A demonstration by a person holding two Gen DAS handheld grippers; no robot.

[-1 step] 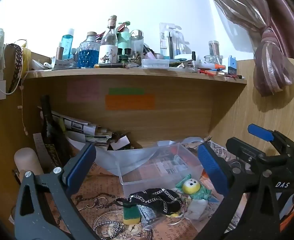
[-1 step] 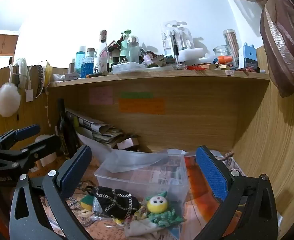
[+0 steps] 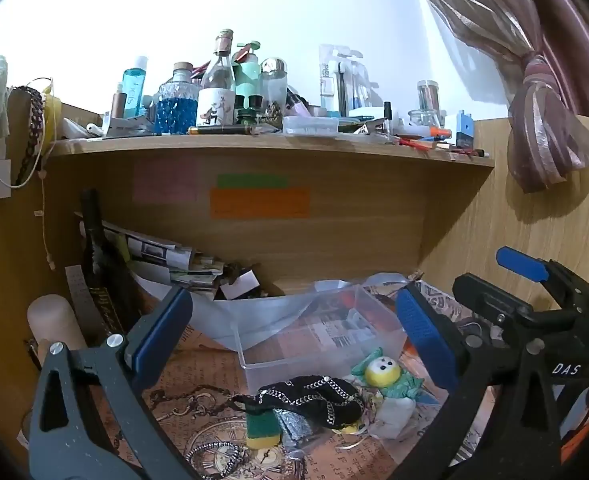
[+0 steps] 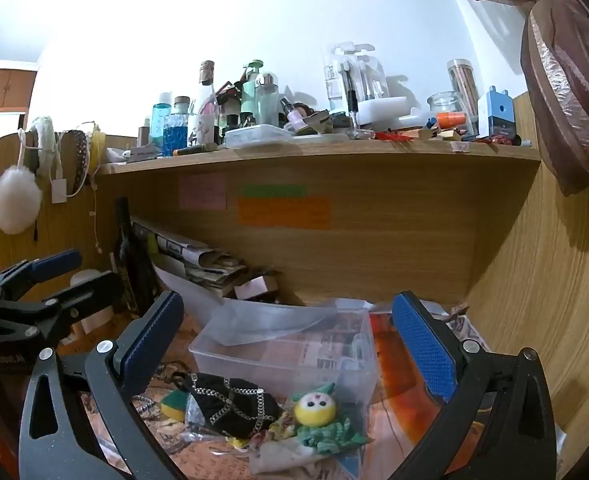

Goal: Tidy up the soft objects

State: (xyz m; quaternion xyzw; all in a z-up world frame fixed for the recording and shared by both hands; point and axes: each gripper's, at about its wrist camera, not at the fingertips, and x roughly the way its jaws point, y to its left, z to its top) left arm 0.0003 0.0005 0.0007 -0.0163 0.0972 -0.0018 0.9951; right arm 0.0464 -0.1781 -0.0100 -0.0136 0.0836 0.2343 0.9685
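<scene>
A pile of soft things lies on the desk in front of a clear plastic box [image 3: 294, 344] [image 4: 294, 344]: a black pouch with silver chains [image 3: 314, 398] [image 4: 230, 406], a yellow-headed green doll [image 3: 382, 376] [image 4: 316, 410], a green and yellow sponge [image 3: 261, 428] [image 4: 172, 404] and a white cloth [image 3: 392, 414] [image 4: 286, 454]. My left gripper [image 3: 294, 344] is open and empty above the pile. My right gripper [image 4: 290, 344] is open and empty, to the right of the left one; it also shows in the left wrist view [image 3: 522, 292].
A wooden shelf [image 3: 254, 142] above is crowded with bottles and jars. Rolled papers [image 3: 166, 256] and a dark bottle [image 3: 94, 248] stand at the back left. Chains and a watch [image 3: 214, 452] lie on the patterned paper. A wooden wall [image 4: 554, 300] closes the right side.
</scene>
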